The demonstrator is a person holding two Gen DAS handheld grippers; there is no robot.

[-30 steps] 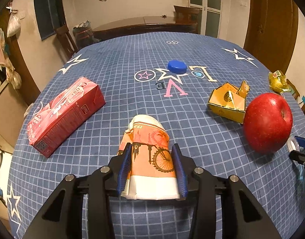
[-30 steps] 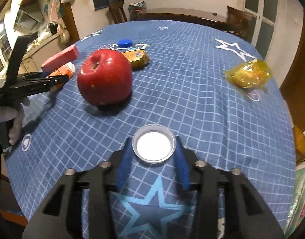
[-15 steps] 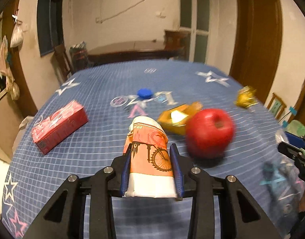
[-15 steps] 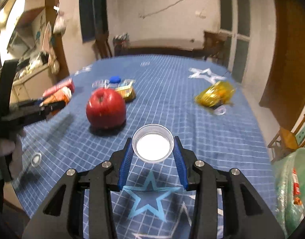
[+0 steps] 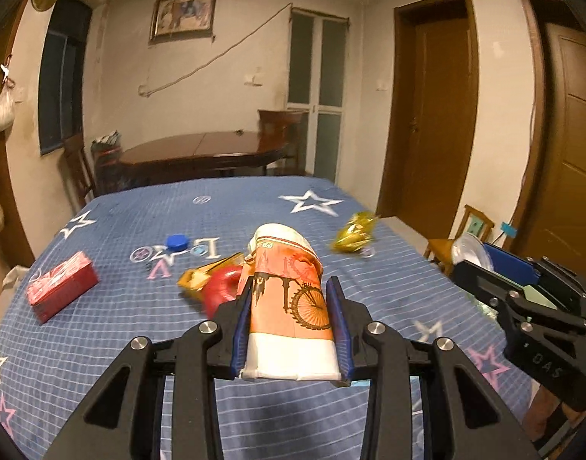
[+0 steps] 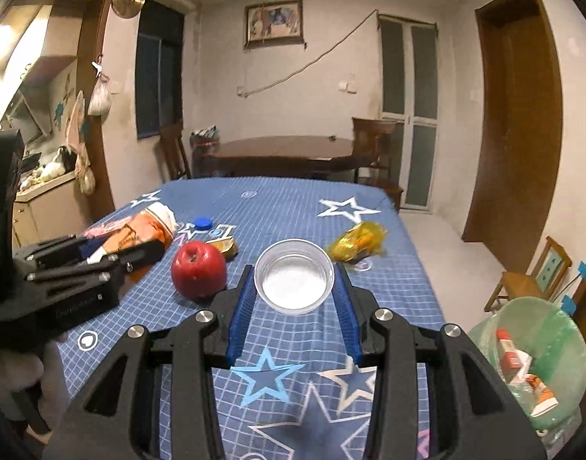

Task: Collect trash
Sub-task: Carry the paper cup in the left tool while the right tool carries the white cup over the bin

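While cartons lie in the green bin (image 6: 561, 329) — clear cup (image 6: 294, 280) held empty

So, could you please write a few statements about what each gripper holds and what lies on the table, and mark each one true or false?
1. The left gripper is shut on the orange paper cup. True.
2. The right gripper holds the red apple. False: it holds the clear plastic lid; the red apple sits on the table.
3. The blue bottle cap lies on the table. True.
4. The green-lined bin is empty. False: the green-lined bin beside the table already holds packaging.
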